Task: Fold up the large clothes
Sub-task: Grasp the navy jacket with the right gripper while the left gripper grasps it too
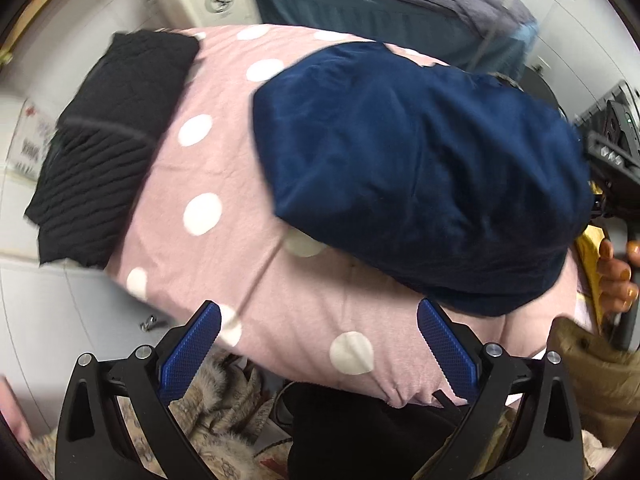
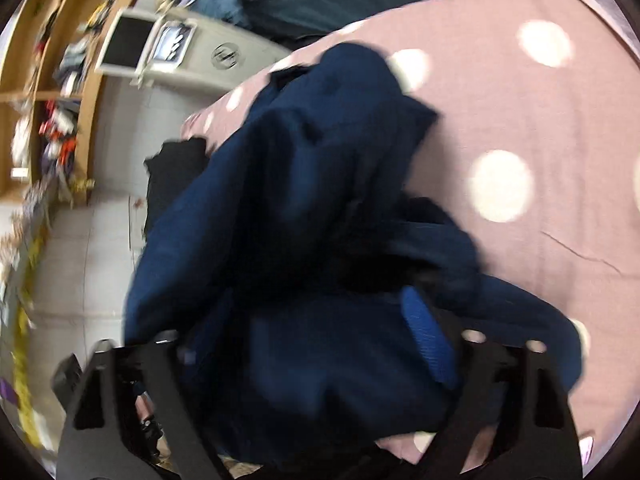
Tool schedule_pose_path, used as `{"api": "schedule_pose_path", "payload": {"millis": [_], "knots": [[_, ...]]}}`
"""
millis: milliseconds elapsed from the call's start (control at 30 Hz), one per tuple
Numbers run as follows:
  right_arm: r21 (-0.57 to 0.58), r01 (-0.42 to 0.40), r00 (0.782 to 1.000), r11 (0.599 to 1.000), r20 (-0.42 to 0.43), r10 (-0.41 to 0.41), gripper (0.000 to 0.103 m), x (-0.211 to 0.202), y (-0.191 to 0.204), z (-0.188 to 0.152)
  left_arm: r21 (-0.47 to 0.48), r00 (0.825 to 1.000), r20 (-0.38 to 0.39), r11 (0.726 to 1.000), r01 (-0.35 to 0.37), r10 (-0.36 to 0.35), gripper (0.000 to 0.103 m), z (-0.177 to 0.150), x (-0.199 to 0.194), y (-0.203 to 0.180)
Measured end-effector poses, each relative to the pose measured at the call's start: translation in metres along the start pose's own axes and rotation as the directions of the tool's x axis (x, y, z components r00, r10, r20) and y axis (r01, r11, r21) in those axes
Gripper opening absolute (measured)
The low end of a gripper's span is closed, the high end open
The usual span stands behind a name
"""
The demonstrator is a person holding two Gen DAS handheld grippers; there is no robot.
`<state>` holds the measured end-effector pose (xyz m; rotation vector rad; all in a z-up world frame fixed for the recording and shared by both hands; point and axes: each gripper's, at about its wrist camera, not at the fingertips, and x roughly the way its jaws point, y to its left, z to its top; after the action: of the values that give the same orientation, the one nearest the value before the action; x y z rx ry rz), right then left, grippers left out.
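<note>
On the pink dotted bed [image 1: 224,152], the navy garment [image 1: 420,168] lies bunched, ready for folding. Beside it sits a black folded sweater [image 1: 108,144], likely already done. Spread and empty, the left claw [image 1: 320,354] hovers near the bed edge. Navy cloth fills the right claw [image 2: 320,344]; whether it pinches is unclear.

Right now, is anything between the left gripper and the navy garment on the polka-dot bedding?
Nothing visible. The left gripper hangs open over bare pink polka-dot bedding, and the navy garment lies just beyond its fingertips. The black folded clothes sit well off to the side, clear of that path.
</note>
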<state>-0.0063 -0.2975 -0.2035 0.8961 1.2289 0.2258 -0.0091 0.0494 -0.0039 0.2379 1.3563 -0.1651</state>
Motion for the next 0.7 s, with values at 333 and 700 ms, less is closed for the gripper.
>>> {"api": "schedule_pose_path", "payload": {"millis": [333, 700], "knots": [[-0.608, -0.15, 0.876, 0.78, -0.447, -0.181, 0.038, 0.142, 0.169, -0.141, -0.227, 0.99, 0.104, 0.972, -0.067, 0.092, 0.097, 0.003, -0.033, 0.069], [-0.444, -0.038, 0.985, 0.895, -0.166, -0.041, 0.081, 0.027, 0.102, -0.097, -0.071, 0.991, 0.133, 0.997, -0.008, 0.018, 0.097, 0.034, -0.019, 0.028]]}}
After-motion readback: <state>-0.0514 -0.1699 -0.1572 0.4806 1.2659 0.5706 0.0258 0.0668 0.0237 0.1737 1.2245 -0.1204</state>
